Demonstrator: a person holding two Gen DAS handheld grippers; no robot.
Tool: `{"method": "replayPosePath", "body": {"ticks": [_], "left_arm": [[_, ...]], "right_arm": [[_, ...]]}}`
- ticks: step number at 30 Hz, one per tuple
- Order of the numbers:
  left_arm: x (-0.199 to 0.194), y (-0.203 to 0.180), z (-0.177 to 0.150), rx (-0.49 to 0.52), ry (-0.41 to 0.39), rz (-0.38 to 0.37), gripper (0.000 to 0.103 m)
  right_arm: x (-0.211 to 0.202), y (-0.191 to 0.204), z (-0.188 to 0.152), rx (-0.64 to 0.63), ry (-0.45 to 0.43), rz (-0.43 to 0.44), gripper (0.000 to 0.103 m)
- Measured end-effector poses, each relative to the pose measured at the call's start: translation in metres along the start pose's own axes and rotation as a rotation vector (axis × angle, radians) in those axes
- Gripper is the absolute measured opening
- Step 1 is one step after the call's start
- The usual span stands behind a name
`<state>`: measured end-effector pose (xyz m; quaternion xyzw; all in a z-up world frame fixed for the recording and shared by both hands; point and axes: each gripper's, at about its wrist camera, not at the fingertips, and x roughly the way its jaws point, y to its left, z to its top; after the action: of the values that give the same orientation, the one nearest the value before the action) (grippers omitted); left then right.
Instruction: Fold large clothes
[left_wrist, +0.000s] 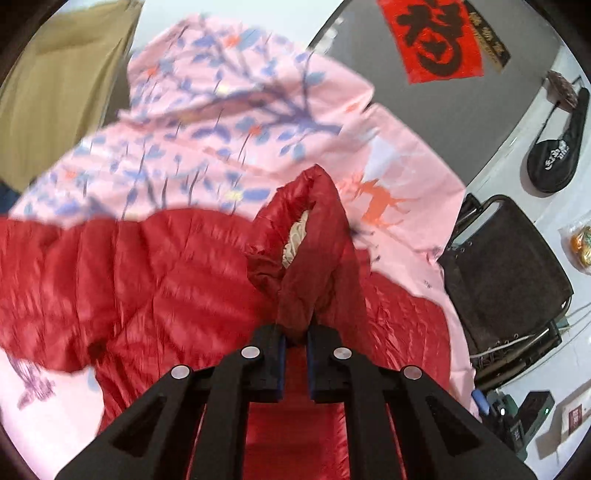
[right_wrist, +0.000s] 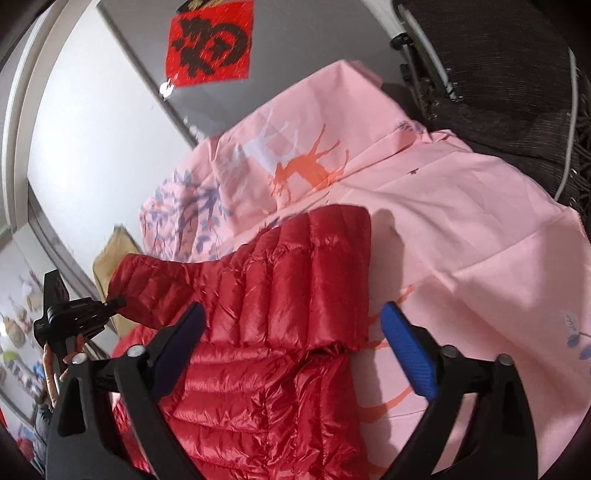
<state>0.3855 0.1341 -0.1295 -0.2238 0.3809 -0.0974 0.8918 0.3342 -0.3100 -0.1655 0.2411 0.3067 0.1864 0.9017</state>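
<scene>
A red quilted down jacket (left_wrist: 122, 280) lies on a pink printed sheet (left_wrist: 229, 122). My left gripper (left_wrist: 295, 338) is shut on a fold of the jacket's sleeve, whose cuff (left_wrist: 306, 221) stands up in front of it with a pale lining showing. In the right wrist view the jacket (right_wrist: 288, 295) lies partly folded, one part laid over the body. My right gripper (right_wrist: 291, 321) is open and empty just above it, with a finger on each side. The left gripper (right_wrist: 74, 314) shows at the left there, holding the lifted sleeve.
A black chair (left_wrist: 509, 273) stands by the bed's right edge. A red paper sign (left_wrist: 432, 37) hangs on a grey door. A black racket bag (left_wrist: 557, 155) hangs on the wall. An olive cloth (left_wrist: 59, 85) lies at the far left. Boxes (left_wrist: 532, 410) lie on the floor.
</scene>
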Motion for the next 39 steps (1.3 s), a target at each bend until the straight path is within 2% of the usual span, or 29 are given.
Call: {"method": "replayPosePath", "body": {"ticks": [3,4,9,14,18,21,24,26,28,30,32,33,34,36,39], "left_arm": [[0.011,0.017,-0.018,-0.027,0.027,0.006,0.011],[0.015,0.022,-0.024,-0.036,0.037,0.013,0.011],[0.031,0.05,-0.039,-0.091,0.085,0.033,0.013],[0.042,0.072,-0.047,-0.153,0.104,0.017,0.02],[0.039,0.077,-0.047,-0.175,0.099,0.009,0.026],[0.016,0.081,-0.049,-0.21,0.054,0.014,0.026],[-0.024,0.064,-0.044,-0.169,-0.055,0.033,0.027],[-0.034,0.045,-0.037,-0.112,-0.079,0.026,0.027],[-0.031,0.015,-0.025,-0.015,-0.062,0.006,0.029],[-0.02,-0.016,-0.012,0.064,-0.056,-0.006,0.029],[-0.002,-0.042,-0.003,0.121,-0.042,-0.044,0.041],[0.006,-0.05,-0.002,0.132,-0.04,-0.046,0.053],[0.019,-0.058,0.0,0.147,-0.031,-0.048,0.06],[0.043,-0.063,0.0,0.167,-0.018,-0.028,0.061],[0.08,-0.039,-0.002,0.119,0.031,0.026,0.06]], "right_arm": [[0.01,0.01,-0.004,-0.053,0.038,-0.01,0.067],[0.012,0.013,-0.005,-0.07,0.046,-0.02,0.065],[0.029,0.014,-0.01,-0.107,0.099,-0.082,0.065],[0.055,0.0,-0.015,-0.09,0.188,-0.148,0.063],[0.069,-0.01,-0.02,-0.069,0.253,-0.174,0.062],[0.063,-0.015,-0.019,-0.055,0.241,-0.163,0.062],[0.041,-0.009,-0.008,-0.061,0.154,-0.164,0.062],[0.029,-0.003,0.002,-0.057,0.107,-0.139,0.062],[0.029,0.01,0.022,-0.067,0.089,-0.115,0.062],[0.042,0.024,0.042,-0.089,0.1,-0.12,0.062],[0.065,0.04,0.063,-0.109,0.112,-0.104,0.062],[0.078,0.046,0.069,-0.109,0.124,-0.093,0.062],[0.09,0.051,0.073,-0.105,0.134,-0.083,0.062],[0.116,0.059,0.076,-0.106,0.146,-0.086,0.062],[0.143,0.05,0.069,-0.1,0.146,-0.14,0.062]]}}
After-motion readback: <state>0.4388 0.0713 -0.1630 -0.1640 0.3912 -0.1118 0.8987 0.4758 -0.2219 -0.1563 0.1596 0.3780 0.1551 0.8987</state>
